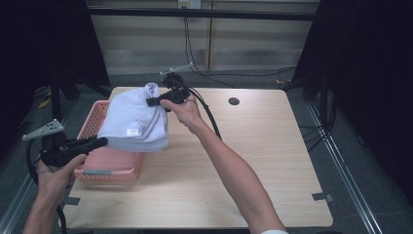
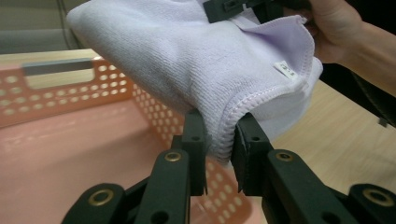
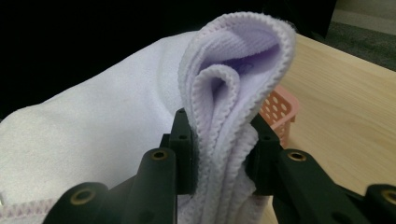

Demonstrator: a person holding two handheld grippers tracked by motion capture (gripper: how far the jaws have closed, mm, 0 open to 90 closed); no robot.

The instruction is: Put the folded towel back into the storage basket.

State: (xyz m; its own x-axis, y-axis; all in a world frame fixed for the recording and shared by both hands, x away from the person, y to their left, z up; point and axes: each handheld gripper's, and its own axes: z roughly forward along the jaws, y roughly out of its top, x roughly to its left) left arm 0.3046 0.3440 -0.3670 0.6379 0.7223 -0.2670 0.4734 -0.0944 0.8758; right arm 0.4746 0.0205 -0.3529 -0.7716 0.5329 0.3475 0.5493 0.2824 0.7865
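A folded lavender towel (image 1: 136, 119) hangs over a pink perforated basket (image 1: 109, 163) at the table's left side. My left gripper (image 1: 101, 142) is shut on the towel's near lower edge; in the left gripper view the jaws (image 2: 218, 144) pinch its stitched hem (image 2: 224, 126) above the basket (image 2: 70, 154). My right gripper (image 1: 152, 102) is shut on the towel's far upper corner. The right gripper view has its jaws (image 3: 219, 144) clamped on several folded layers of towel (image 3: 93, 135), with the basket's corner (image 3: 280, 109) behind. A small white label (image 1: 132, 131) sits on the towel.
The wooden table (image 1: 253, 146) stretches to the right of the basket, with a round hole (image 1: 234, 101) near its far edge and a tape mark (image 1: 322, 197) at the near right corner. The right gripper's black cable (image 1: 212, 117) trails across the table.
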